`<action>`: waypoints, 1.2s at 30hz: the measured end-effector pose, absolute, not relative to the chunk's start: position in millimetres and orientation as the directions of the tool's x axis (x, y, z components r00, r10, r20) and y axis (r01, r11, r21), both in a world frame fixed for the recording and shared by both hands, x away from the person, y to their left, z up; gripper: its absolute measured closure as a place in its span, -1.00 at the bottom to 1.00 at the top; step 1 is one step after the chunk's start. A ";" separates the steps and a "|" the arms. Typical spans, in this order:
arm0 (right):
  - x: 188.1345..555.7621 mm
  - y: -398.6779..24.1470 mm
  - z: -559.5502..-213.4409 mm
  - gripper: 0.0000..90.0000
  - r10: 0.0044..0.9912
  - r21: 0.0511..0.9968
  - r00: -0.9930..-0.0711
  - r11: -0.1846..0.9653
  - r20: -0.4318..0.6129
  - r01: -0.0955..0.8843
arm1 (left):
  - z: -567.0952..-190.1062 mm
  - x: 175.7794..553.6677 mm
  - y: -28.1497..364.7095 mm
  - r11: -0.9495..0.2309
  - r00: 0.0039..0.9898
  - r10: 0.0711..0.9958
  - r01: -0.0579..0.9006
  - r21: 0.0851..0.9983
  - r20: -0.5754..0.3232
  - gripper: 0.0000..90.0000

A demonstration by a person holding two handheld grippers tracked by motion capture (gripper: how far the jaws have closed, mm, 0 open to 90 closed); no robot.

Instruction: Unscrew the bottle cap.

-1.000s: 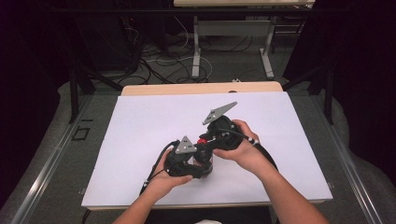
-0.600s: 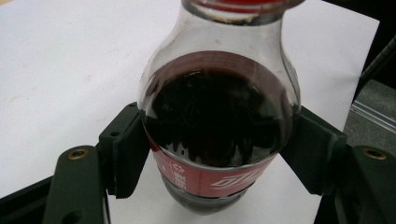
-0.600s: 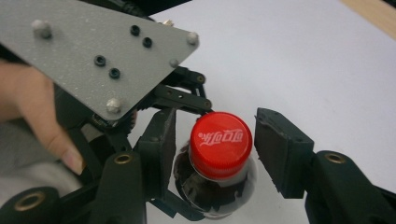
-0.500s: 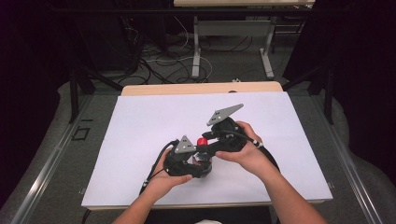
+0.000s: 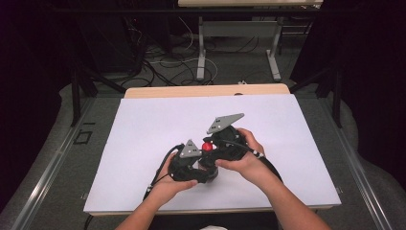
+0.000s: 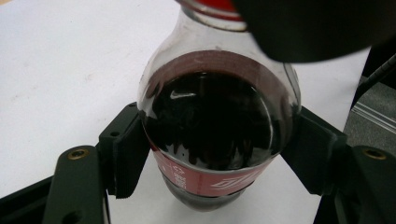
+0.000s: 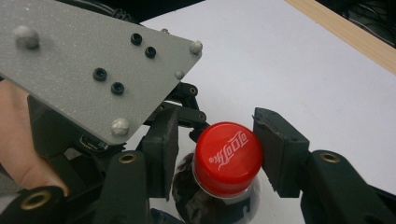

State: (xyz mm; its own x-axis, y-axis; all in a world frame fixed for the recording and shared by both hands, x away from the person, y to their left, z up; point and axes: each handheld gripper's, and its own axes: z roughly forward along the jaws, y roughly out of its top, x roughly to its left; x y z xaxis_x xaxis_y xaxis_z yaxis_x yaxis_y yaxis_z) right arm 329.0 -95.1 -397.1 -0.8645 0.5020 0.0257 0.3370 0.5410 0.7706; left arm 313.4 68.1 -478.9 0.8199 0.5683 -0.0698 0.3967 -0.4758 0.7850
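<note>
left gripper (image 5: 203,167) clamps bottle (image 6: 212,135) body; right gripper (image 7: 212,156) jaws open round red cap (image 7: 229,156), close squarely before twisting

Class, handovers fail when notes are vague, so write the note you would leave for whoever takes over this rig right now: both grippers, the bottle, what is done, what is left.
Left gripper: jaws clamped on the body of the cola bottle, holding it upright on the white table.
Right gripper: open around the red cap; one jaw at the cap's edge, the other with a gap.
Done: bottle steadied, right gripper lined up on the cap.
Left, most likely: close on the cap and twist it off. The cap is on.
</note>
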 end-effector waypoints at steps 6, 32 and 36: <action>341.7 -100.0 -396.7 0.36 0.454 0.762 -0.888 0.550 0.071 0.342 | -479.0 312.5 67.8 -0.485 0.826 0.558 0.399 0.778 -0.076 -0.33; 321.8 -97.1 -399.4 0.09 0.550 0.799 -0.835 0.496 0.015 0.341 | -477.8 314.1 69.3 -0.478 0.820 0.569 0.396 0.784 -0.067 -0.33; 326.2 -95.9 -401.5 0.11 0.528 0.806 -0.849 0.497 0.013 0.322 | -477.9 313.5 68.4 -0.475 0.818 0.570 0.400 0.783 -0.072 -0.33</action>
State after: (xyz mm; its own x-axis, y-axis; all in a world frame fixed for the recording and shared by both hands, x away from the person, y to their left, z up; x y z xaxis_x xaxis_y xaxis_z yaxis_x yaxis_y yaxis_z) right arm 326.2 -95.9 -401.5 -0.8490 0.5281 0.0135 0.3219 0.4968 0.8059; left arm 313.5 68.4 -477.9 0.8183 0.5703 -0.0722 0.4004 -0.4754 0.7834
